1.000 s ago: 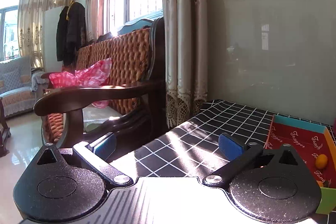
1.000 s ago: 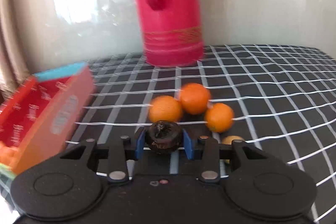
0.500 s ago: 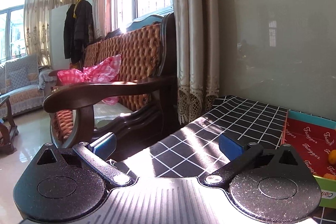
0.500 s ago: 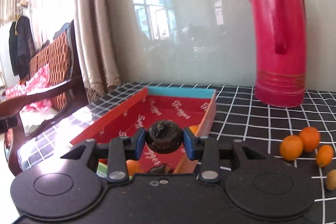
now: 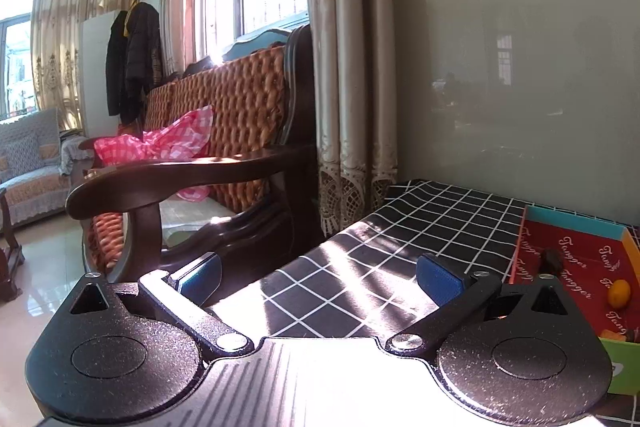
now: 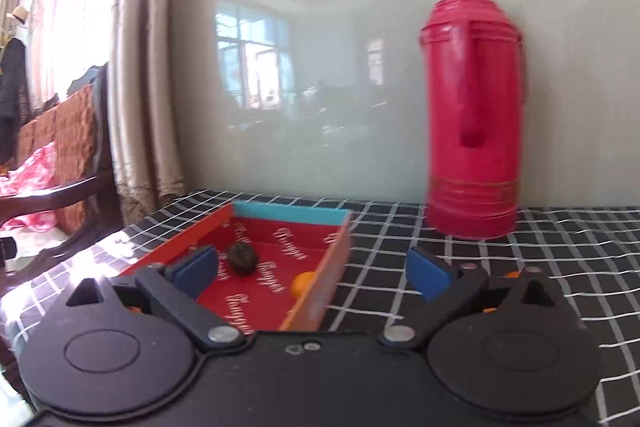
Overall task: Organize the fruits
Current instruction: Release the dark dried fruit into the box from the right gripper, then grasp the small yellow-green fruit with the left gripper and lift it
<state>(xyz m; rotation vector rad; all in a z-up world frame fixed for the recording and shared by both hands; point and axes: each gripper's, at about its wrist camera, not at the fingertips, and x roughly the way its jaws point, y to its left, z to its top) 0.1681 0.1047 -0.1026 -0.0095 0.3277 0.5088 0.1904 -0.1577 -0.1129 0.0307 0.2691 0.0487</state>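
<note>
The shallow red cardboard box with a teal end wall [image 6: 288,213] lies on the black white-gridded tablecloth [image 6: 400,291]. Inside it sit a dark wrinkled round fruit [image 6: 243,257] and, near its right wall, a small orange citrus [image 6: 303,283]. The right gripper [image 6: 308,269] hangs over the box with jaws wide apart and nothing between them; the left gripper [image 5: 318,277], left of the box, also gapes with nothing held.

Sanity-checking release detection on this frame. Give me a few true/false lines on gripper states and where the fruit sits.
1. The right gripper is shut on the dark wrinkled fruit. False: its jaws are spread and the fruit lies in the red cardboard tray.
2. The left gripper is open and holds nothing. True.
3. A small orange fruit lies in the tray. True.
4. The tall red thermos flask lies on its side. False: it stands upright on the black checked tablecloth.
</note>
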